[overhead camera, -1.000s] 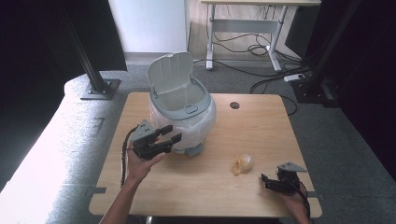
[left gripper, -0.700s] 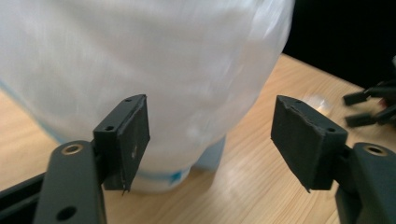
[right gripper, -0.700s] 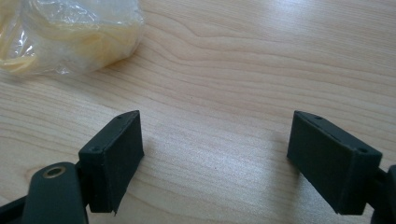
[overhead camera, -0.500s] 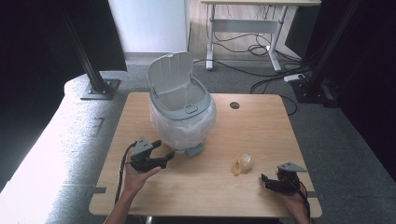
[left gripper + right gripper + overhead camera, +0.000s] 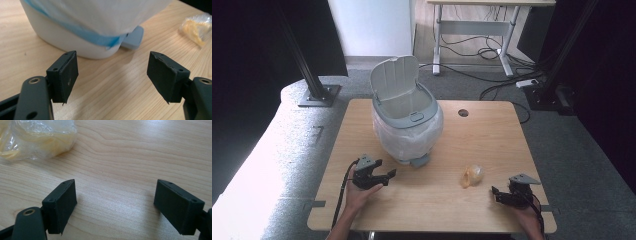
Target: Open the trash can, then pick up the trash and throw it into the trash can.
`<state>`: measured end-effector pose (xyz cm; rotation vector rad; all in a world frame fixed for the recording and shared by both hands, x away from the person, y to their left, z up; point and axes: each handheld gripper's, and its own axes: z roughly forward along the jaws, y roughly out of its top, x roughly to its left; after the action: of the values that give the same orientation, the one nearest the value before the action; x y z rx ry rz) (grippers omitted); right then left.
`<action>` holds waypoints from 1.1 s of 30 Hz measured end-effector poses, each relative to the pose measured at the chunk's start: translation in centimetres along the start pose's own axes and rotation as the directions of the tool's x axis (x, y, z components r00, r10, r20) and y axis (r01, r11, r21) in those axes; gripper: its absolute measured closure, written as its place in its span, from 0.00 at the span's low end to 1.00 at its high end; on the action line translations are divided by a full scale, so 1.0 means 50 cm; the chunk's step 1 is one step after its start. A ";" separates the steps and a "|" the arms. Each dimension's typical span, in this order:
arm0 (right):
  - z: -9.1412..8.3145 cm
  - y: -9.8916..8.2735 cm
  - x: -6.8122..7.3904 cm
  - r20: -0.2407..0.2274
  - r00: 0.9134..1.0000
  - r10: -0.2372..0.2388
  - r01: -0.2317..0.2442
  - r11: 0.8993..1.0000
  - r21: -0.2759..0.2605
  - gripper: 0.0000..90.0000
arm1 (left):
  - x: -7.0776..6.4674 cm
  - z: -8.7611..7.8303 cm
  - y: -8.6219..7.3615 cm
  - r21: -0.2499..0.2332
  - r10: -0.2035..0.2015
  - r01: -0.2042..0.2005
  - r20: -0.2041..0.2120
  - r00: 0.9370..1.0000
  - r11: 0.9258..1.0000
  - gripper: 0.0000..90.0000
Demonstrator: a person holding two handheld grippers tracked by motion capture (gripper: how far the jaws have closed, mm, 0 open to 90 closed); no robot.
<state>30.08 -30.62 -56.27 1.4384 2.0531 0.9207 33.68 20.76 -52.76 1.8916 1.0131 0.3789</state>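
A: How far along does it look?

B: The table (image 5: 362, 125) holds a bin (image 5: 408, 131) at about 11 o'clock of centre, lined with a bag, its lid (image 5: 394, 80) already up. That part seems done.

A: And the rubbish?

B: A crumpled plastic wrapper (image 5: 473, 175) lies on the wood at 5 o'clock, apart from the bin, not yet picked up.

A: The tools?

B: The left gripper (image 5: 384, 176), at 7 o'clock, has jaws spread and empty. The right gripper (image 5: 501, 194), near the wrapper, gapes empty too.
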 end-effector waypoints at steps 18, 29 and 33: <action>-0.016 0.014 0.022 -0.065 0.998 -0.008 0.001 0.995 -0.103 0.15 | 0.012 0.022 -0.021 0.071 -0.011 0.013 -0.028 1.000 0.997 0.29; -0.008 0.054 0.064 -0.134 0.991 -0.014 -0.006 0.989 -0.148 0.15 | 0.019 0.023 -0.023 0.070 -0.037 0.039 -0.027 0.999 0.997 0.29; -0.003 0.065 0.080 -0.148 0.989 -0.029 0.006 0.989 -0.150 0.15 | 0.024 0.023 -0.024 0.072 -0.045 0.047 -0.031 0.998 0.996 0.29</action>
<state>30.64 -26.17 -53.70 1.3056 2.0499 1.1805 34.53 21.31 -54.54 1.9290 1.1016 0.3484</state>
